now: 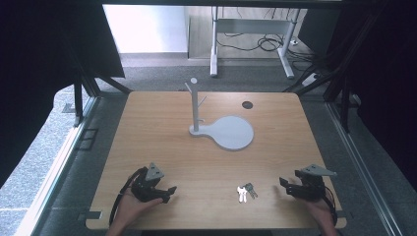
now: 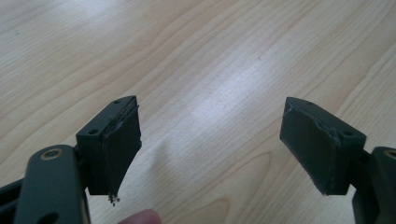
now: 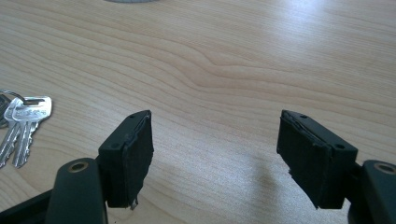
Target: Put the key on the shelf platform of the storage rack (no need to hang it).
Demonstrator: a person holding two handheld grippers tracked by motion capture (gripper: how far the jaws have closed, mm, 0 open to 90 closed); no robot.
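A small bunch of silver keys (image 1: 245, 191) lies on the wooden table (image 1: 162, 132) near its front edge, between the two hands. In the right gripper view the keys (image 3: 21, 126) lie flat at the far left. My right gripper (image 1: 290, 189) rests at the front right, jaws wide apart with bare wood between them (image 3: 215, 140), open. My left gripper (image 1: 167, 192) sits at the front left, also open, with nothing between its jaws (image 2: 210, 135). A grey stand (image 1: 196, 105) with short pegs rises from a round grey base (image 1: 231, 132) at the table's middle.
A small dark round hole cover (image 1: 247, 104) sits at the table's back right. Black curtains hang on both sides. A white desk frame (image 1: 251, 29) with cables stands on the floor beyond the table. A fingertip (image 2: 140, 217) shows at the bottom of the left gripper view.
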